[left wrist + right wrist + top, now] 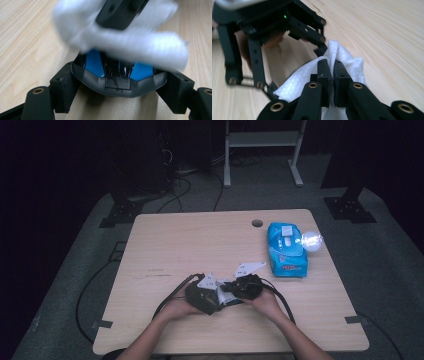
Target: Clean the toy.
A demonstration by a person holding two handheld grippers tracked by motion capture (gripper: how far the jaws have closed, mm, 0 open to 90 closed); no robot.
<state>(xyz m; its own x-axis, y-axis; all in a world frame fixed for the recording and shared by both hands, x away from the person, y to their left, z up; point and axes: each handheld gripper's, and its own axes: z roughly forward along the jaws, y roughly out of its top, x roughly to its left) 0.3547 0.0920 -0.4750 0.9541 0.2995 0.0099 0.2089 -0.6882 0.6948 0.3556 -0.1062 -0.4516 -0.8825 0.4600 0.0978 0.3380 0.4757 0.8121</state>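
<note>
Near the table's front middle, my left gripper and right gripper meet tip to tip. The left gripper is shut on a dark grey object with blue panels, its pads pressing on both sides. A white wipe lies draped over the far part of that object. My right gripper is shut on a fold of the wipe, which it holds against the object. The left gripper's black arms stand just behind the wipe. Most of the object is hidden under the wipe.
A blue pack of wipes lies at the right of the wooden table, with a bright, glaring round thing beside it. A cable hole sits near the far edge. Cables trail off the front edge on both sides.
</note>
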